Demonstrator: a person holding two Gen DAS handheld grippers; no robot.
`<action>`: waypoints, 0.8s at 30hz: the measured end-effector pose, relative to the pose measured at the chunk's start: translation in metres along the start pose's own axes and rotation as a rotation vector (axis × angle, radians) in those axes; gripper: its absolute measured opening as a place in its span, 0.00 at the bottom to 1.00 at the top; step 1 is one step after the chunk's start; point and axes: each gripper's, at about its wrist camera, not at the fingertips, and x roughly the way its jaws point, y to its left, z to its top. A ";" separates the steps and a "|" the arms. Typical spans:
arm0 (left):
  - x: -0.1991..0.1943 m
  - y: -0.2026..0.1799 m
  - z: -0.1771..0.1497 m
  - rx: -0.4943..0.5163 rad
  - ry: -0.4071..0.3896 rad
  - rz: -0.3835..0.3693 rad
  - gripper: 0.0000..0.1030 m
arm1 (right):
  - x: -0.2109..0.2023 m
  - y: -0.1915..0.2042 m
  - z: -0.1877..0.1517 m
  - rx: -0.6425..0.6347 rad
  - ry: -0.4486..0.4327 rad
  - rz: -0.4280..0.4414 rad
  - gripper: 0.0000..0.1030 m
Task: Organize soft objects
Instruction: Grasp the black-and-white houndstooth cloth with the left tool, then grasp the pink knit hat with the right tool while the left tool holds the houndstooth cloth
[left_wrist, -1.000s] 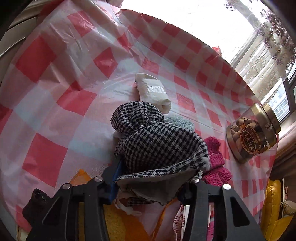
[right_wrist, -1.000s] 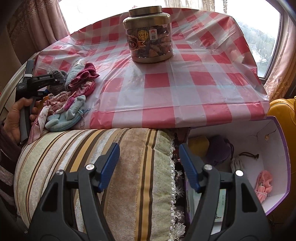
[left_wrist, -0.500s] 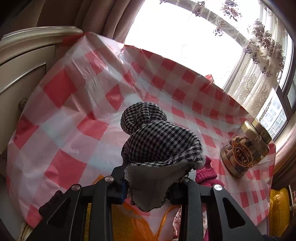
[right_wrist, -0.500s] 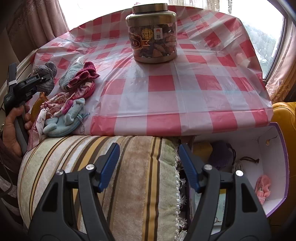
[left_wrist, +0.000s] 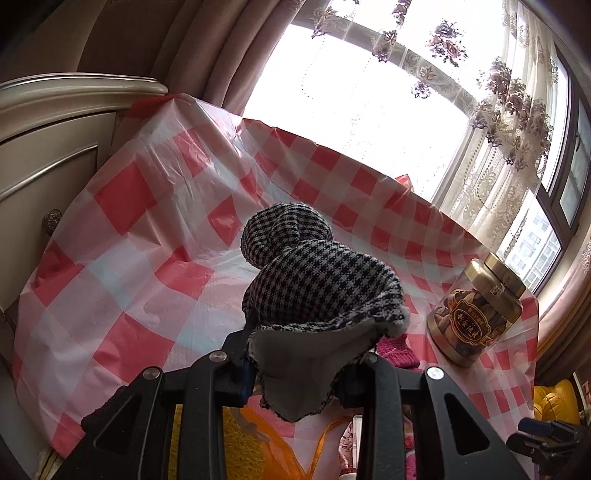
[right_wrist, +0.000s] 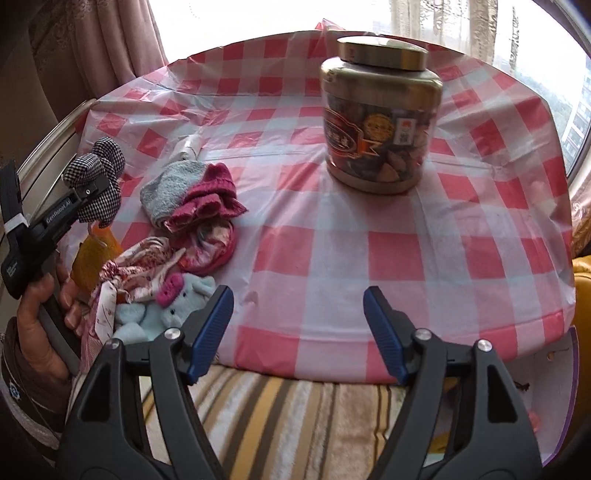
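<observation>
Houndstooth fabric piece (left_wrist: 317, 291) hangs pinched in the left gripper (left_wrist: 306, 363) above the table (right_wrist: 314, 236); the right gripper (right_wrist: 297, 328), just widened, gapes empty, while socks (right_wrist: 192, 195) and plush toy (right_wrist: 162, 310) remain unsorted.

Tablecloth (right_wrist: 317, 258) centre and right lie bare, passable. Jar (right_wrist: 380, 122) stands upright at far centre-right. Soft pile (right_wrist: 173, 236) crowds the near-left corner. Cabinet (left_wrist: 48, 147) bounds the left edge.

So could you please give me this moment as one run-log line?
left tool: shut on checked cloth, lifted | right tool: open, empty, just widened | pile: on table
</observation>
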 end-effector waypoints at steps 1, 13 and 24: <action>0.000 0.000 -0.001 0.004 -0.001 -0.001 0.32 | 0.005 0.007 0.007 -0.008 -0.004 0.014 0.74; 0.003 0.006 -0.003 -0.010 0.005 -0.025 0.32 | 0.100 0.070 0.073 0.014 0.035 0.121 0.74; 0.009 0.007 -0.006 -0.010 0.022 -0.022 0.32 | 0.135 0.081 0.061 -0.067 0.038 0.062 0.52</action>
